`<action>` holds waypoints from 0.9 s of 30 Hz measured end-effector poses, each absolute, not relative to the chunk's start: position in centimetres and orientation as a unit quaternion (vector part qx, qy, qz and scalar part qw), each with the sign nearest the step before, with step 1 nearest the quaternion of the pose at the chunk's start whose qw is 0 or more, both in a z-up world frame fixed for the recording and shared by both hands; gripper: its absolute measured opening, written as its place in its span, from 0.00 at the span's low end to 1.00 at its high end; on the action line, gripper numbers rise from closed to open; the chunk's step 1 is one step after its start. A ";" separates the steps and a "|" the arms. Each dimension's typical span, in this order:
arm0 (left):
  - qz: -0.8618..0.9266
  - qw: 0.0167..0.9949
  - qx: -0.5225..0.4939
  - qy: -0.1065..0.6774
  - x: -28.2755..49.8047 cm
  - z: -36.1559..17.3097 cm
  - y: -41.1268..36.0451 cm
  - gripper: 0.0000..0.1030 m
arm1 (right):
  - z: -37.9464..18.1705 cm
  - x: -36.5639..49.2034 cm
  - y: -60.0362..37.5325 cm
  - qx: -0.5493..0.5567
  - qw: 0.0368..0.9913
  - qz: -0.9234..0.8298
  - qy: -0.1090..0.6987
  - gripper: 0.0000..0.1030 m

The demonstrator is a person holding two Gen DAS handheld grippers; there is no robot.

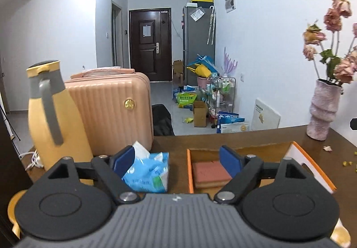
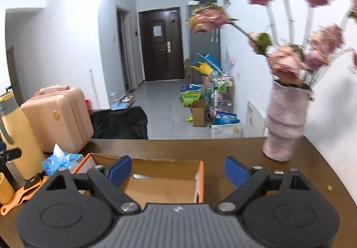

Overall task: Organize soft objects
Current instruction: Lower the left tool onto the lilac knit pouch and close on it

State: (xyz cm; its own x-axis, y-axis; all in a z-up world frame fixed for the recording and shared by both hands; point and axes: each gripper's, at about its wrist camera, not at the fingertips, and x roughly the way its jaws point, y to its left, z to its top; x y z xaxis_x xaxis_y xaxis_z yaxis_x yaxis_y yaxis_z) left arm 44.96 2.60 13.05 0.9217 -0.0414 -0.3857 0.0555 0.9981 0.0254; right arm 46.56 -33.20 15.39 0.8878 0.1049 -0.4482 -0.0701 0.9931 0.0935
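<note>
Left wrist view: the left gripper (image 1: 177, 160) is hovering above the brown table (image 1: 256, 136) with its jaws standing wide apart and gripping nothing. A blue tissue pack (image 1: 148, 171) is lying on the table just inside the left finger, with no pad pressing on it. To its right an orange-edged cardboard box (image 1: 312, 165) is sitting open; a pink sponge (image 1: 210, 174) is lying inside it, near the box's left wall. A yellow thermos jug (image 1: 53, 123) and a pink suitcase (image 1: 111, 109) are standing behind the tissue pack, at the table's left. A pink vase (image 1: 323, 109) with dried flowers is standing at the far right of the table.

Right wrist view: the right gripper (image 2: 178, 170) is hanging over the same box (image 2: 199, 179), jaws spread wide and empty. What shows of the box's floor is bare cardboard; the sponge is not showing from this angle. The tissue pack (image 2: 62, 162) is lying just left of the box, beside the jug (image 2: 20, 134). The vase (image 2: 284, 123) is standing near, to the right, blurred. An orange flat item (image 2: 17, 197) is lying at the table's left edge; what it is cannot be told.
</note>
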 end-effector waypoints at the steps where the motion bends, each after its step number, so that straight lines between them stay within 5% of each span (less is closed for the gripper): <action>1: -0.025 0.981 0.018 0.190 43.8 13.0 2.6 0.84 | 15.3 45.6 -33.6 0.041 0.971 0.047 0.230 0.88; 15: -0.016 0.994 0.017 0.111 25.9 6.3 2.8 0.96 | 9.1 26.3 -31.2 0.015 0.992 0.061 0.113 0.90; 27: -0.042 0.989 0.038 0.140 18.4 2.0 3.2 0.98 | 0.3 16.4 -28.5 0.058 0.981 0.099 0.157 0.94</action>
